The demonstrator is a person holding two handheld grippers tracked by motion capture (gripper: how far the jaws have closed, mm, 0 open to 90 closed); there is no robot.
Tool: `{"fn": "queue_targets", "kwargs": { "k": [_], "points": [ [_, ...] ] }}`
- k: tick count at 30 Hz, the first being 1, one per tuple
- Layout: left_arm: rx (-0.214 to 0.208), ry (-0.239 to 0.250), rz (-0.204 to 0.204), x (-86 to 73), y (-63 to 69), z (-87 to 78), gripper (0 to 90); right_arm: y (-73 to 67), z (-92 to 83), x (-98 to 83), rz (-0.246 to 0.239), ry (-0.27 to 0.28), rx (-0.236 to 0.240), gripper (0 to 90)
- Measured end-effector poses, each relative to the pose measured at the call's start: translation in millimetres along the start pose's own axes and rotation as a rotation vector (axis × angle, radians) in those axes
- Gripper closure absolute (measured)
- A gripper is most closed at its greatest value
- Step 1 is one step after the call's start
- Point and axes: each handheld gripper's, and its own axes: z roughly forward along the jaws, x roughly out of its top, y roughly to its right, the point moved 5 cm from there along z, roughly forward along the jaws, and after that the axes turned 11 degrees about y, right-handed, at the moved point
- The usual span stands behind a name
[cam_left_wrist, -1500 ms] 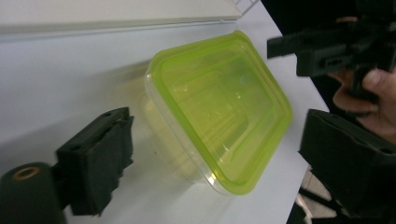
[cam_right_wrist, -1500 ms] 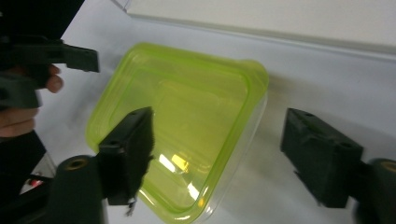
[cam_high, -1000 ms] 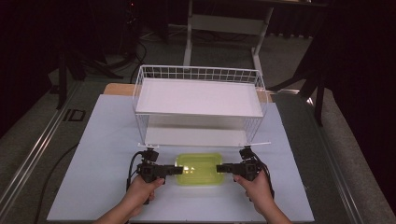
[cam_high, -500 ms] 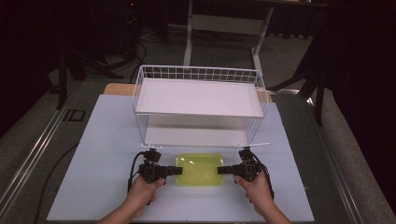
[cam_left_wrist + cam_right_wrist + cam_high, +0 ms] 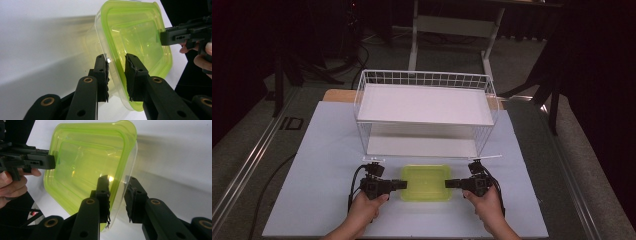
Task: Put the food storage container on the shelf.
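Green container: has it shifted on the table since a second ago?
No. In the high view the green container sits just as far in front of the wire rack, both tongs closing on its ends.

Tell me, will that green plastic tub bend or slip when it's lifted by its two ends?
The green tub looks thin and see-through, so its walls will probably flex a little. The left gripper and right gripper each straddle a rim edge, which should limit slipping. It appears empty, so likely light.
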Motion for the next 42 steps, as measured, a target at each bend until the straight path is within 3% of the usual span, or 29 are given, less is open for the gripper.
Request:
{"fn": "queue_targets", "kwargs": {
  "k": [7,10,12,17,22,31,42],
  "points": [
    [0.020,0.005,0.014,-3.4,5.6,-4.0,75.4,-1.9,-2.4,-2.6,0.003,0.008,0.009,77.0],
    [0.026,0.008,0.012,-4.5,7.9,-6.3,76.8,-3.8,-3.9,-4.0,-0.012,0.016,0.011,77.6],
    [0.036,0.017,0.051,-5.5,10.2,-7.8,77.8,-6.5,-5.8,-5.0,-0.032,0.026,0.004,78.8],
    [0.052,0.034,0.041,-4.7,11.2,-10.6,80.5,-11.5,-9.1,-3.9,-0.062,0.051,0.005,80.4],
    [0.047,0.068,0.065,8.7,16.2,-16.5,80.8,-21.2,-15.5,6.2,-0.110,0.107,-0.002,80.4],
    [0.031,0.141,0.107,37.5,19.7,-21.1,80.8,-27.6,-20.2,29.3,-0.112,0.165,0.002,80.4],
    [0.041,0.197,0.125,55.9,6.9,-10.9,80.8,-21.9,-7.1,49.2,-0.128,0.223,-0.035,80.3]
  ]
}}
